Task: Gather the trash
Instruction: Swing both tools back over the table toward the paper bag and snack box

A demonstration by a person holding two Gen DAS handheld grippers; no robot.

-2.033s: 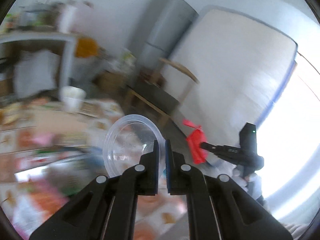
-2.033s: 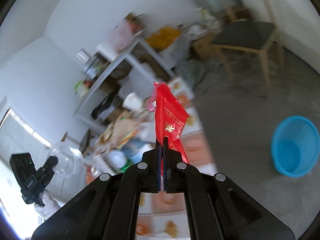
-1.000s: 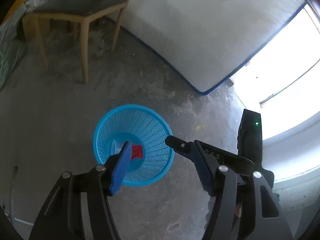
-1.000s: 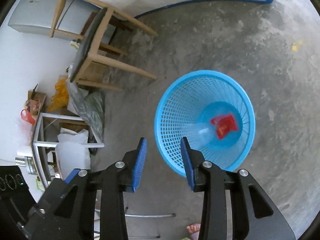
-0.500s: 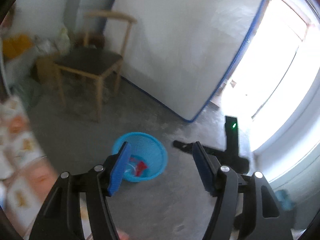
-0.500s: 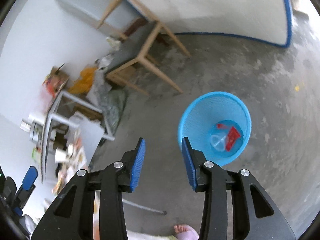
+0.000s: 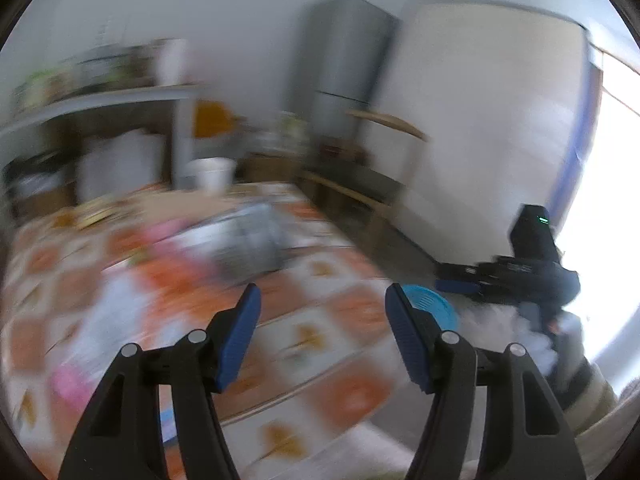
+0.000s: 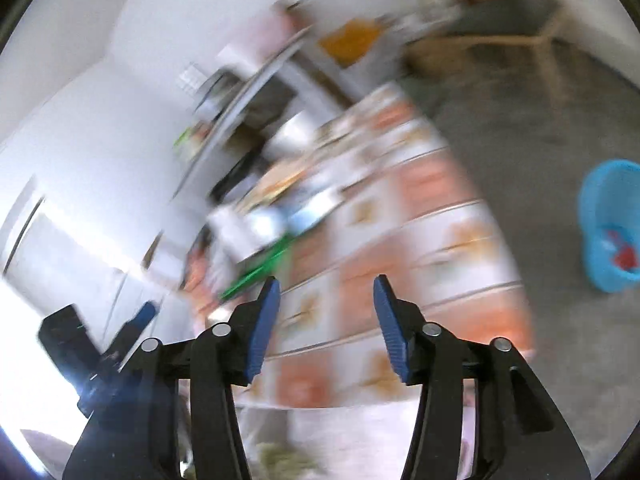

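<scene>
Both views are blurred by motion. My left gripper (image 7: 322, 320) is open and empty above the table with the orange-and-white patterned cloth (image 7: 320, 344). My right gripper (image 8: 326, 312) is open and empty over the same table (image 8: 440, 248). The blue mesh bin (image 8: 614, 236) stands on the floor at the right, with the red wrapper (image 8: 626, 258) inside; its rim (image 7: 434, 306) shows beyond the table edge in the left wrist view. Blurred litter lies on the table: a grey crumpled thing (image 7: 248, 248), pink bits (image 7: 70, 384), a green item (image 8: 260, 268).
A white cup (image 7: 210, 174) stands at the table's far side. A grey shelf unit (image 7: 100, 120), a fridge (image 7: 344, 68) and a wooden chair (image 8: 516, 24) stand beyond. My other gripper shows at the right of the left wrist view (image 7: 524, 264). Grey concrete floor (image 8: 520, 128) surrounds the bin.
Both grippers let go of the clear cup and red wrapper into the blue bin, opened, and have swung back from the bin toward the table.
</scene>
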